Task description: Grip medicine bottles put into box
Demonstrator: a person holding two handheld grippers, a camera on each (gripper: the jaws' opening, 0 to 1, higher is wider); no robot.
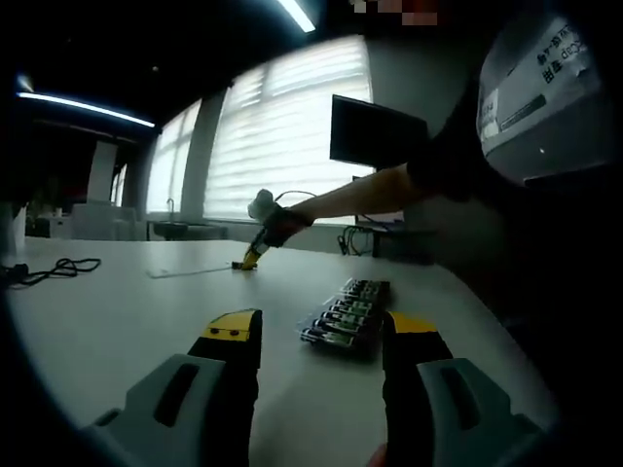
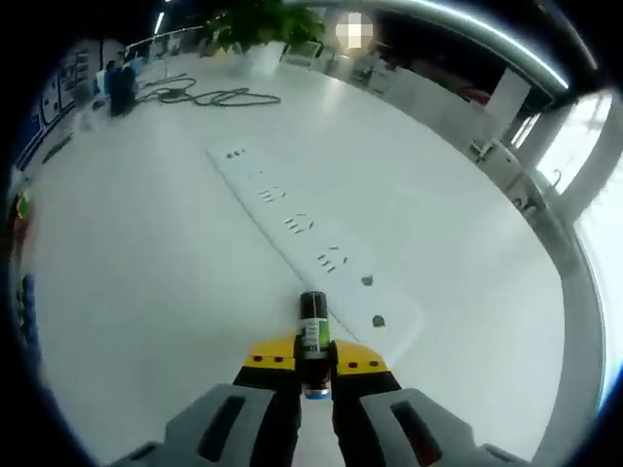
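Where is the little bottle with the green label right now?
In the right gripper view, the bottle is pinched between the right gripper's yellow-tipped jaws, just over the near end of the long white power strip.

Bottles [image 1: 348,313] on table [image 1: 127,311]

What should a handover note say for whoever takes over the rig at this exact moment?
Right gripper: shut on one medicine bottle, held over a white power strip on the table.
Left gripper: open, empty, aimed at the box holding a row of bottles.
Done: several bottles are boxed.
Left: carry the held bottle to the box; I can't tell whether more remain.
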